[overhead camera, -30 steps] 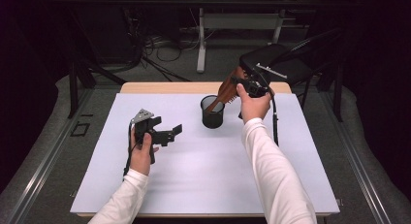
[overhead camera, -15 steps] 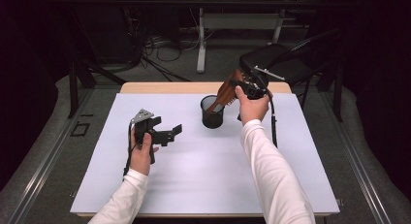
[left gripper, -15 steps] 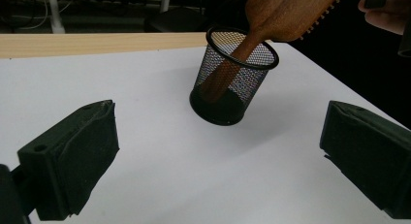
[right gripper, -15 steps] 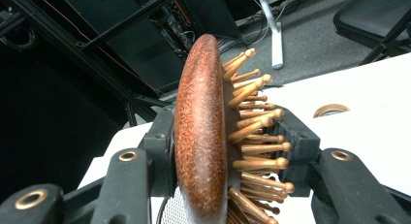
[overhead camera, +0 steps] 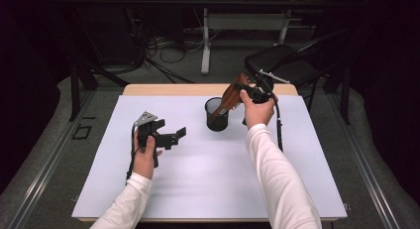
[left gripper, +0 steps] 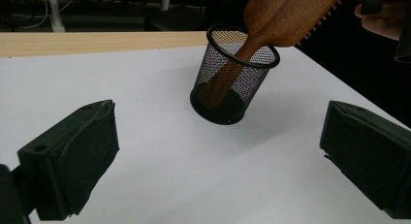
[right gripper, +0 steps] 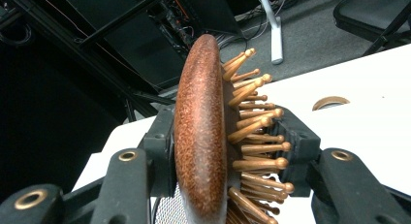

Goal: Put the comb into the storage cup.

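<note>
White bench (overhead camera: 198, 189) carries a black mesh cup (overhead camera: 216, 115). Right gripper (overhead camera: 247, 92) jaws clamp a brown wooden hairbrush (overhead camera: 231, 96), handle inside it. Left gripper (overhead camera: 171, 137) jaws gape, nothing between.

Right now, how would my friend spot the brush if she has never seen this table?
Start at the white table and find the black mesh pencil cup near its far edge. A wooden hairbrush leans out of that cup, handle down inside. It is the one brown thing there, its head of wooden pins pinched in the right tongs.
</note>
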### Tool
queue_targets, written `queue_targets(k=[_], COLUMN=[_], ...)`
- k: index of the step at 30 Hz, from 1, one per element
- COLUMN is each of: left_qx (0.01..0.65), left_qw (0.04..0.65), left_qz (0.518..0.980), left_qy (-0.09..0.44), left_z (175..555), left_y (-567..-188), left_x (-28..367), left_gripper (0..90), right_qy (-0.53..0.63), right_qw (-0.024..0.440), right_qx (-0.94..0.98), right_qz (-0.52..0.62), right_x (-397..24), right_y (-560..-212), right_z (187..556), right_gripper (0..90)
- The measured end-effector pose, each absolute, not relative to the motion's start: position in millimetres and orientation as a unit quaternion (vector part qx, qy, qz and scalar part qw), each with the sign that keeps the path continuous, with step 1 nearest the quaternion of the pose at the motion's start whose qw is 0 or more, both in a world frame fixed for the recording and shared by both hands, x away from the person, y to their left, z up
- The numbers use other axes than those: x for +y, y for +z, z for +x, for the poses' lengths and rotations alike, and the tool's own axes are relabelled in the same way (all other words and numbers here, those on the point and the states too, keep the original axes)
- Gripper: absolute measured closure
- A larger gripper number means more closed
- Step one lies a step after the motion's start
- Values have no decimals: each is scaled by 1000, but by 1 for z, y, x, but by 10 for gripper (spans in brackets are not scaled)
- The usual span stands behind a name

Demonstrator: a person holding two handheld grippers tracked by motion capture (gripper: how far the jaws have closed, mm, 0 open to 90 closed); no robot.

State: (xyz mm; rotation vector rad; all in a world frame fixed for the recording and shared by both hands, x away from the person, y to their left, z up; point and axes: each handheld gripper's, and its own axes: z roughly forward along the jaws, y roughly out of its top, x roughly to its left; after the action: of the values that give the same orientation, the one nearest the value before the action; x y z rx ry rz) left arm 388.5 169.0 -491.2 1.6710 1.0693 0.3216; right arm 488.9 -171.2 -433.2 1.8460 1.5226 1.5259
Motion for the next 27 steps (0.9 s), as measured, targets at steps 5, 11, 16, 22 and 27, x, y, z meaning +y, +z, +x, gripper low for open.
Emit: queue_targets(k=[5,11,16,22,27], left_qx=[449,449,449,450,451], left_qw=[535,535,535,535,536], left_qz=[703,703,703,703,701], left_qy=[134,135,134,133,132], left_z=[389,389,389,389,390], left_y=[-492,-492,-492,-492,-492], left_x=[169,170,170,169,170], left_gripper=[4,4,4,4,4], right_qy=[529,530,529,531,532], right_qw=[153,154,152,151,148], right_qx=[533,533,533,533,531], right_qz=[642,641,642,641,642], right_x=[-170,-170,-171,-172,-174], right_y=[-435,-435,-436,-436,-437], right_z=[490,490,490,490,490], right_gripper=[499,497,495,492,490])
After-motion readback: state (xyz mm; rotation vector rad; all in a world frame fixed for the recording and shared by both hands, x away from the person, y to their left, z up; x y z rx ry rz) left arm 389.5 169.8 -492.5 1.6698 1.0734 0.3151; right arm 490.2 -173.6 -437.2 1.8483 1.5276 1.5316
